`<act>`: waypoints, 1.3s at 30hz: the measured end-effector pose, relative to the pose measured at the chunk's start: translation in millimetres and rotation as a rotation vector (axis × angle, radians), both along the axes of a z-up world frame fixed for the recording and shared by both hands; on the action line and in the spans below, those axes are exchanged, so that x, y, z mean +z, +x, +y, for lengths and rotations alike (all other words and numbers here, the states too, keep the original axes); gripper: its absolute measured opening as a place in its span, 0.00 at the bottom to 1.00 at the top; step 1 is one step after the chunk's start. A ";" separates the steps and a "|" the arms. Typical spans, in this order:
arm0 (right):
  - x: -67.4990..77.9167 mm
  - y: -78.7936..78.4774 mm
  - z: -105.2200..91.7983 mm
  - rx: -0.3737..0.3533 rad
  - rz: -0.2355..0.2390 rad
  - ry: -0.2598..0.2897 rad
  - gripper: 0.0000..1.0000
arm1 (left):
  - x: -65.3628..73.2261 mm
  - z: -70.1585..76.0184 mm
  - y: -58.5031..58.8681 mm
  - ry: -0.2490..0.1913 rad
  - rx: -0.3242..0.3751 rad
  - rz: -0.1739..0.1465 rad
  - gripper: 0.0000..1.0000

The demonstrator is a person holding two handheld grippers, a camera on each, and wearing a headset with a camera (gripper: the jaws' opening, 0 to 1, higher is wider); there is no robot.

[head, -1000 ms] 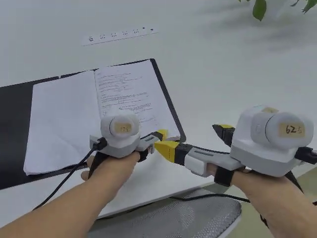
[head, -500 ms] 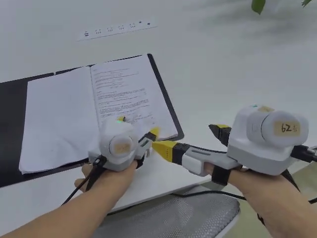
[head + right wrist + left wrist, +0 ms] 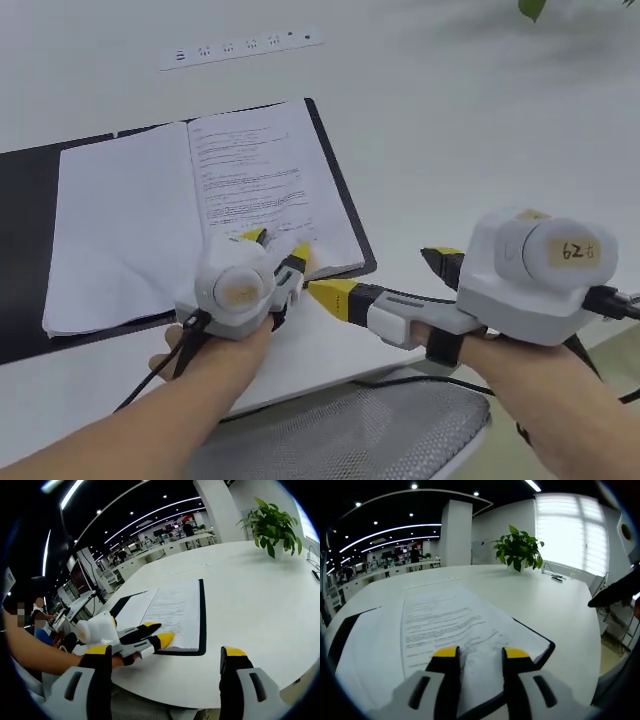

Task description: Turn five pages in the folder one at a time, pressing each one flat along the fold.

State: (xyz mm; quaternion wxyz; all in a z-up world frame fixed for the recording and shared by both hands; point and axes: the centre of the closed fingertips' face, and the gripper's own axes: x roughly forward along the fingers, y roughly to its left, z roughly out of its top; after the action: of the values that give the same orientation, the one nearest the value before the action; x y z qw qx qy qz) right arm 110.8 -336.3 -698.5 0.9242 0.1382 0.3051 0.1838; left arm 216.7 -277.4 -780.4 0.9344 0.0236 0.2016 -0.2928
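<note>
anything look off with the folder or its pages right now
Nothing stands out. The folder lies open and flat, pages neatly stacked; the left gripper is open over the printed page's lower corner.

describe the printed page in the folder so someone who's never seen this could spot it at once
On the white table lies an open black folder, and the printed page is its right half. Unlike the blank sheet left of the fold, it carries lines of text, and the left tongs sit open at its near edge.
</note>
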 end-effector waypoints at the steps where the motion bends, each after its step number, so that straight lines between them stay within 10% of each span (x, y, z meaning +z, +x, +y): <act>1: -0.7 0.0 0.3 0.001 0.002 0.000 0.89 | 0.2 1.0 0.9 -0.003 0.005 0.001 0.29; 8: -3.8 2.0 1.8 0.004 0.009 0.002 0.88 | 0.4 6.5 4.0 -0.026 0.036 0.015 0.21; 15: -6.1 16.1 3.3 0.008 0.013 0.017 0.84 | 0.5 14.8 9.4 -0.150 0.120 0.094 0.06; 26: -5.3 46.2 13.1 0.018 -0.008 0.062 0.78 | -0.8 16.2 10.2 -0.045 0.069 0.039 0.06; 39: -30.6 52.3 18.5 0.007 0.051 0.138 0.63 | -1.7 11.6 7.0 -0.080 0.060 0.056 0.00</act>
State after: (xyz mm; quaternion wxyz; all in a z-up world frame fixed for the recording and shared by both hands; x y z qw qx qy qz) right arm 163.1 -317.9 -729.2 0.9037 0.2052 0.3155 0.2040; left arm 223.7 -265.7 -782.0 0.9369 -0.0281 0.2165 -0.2732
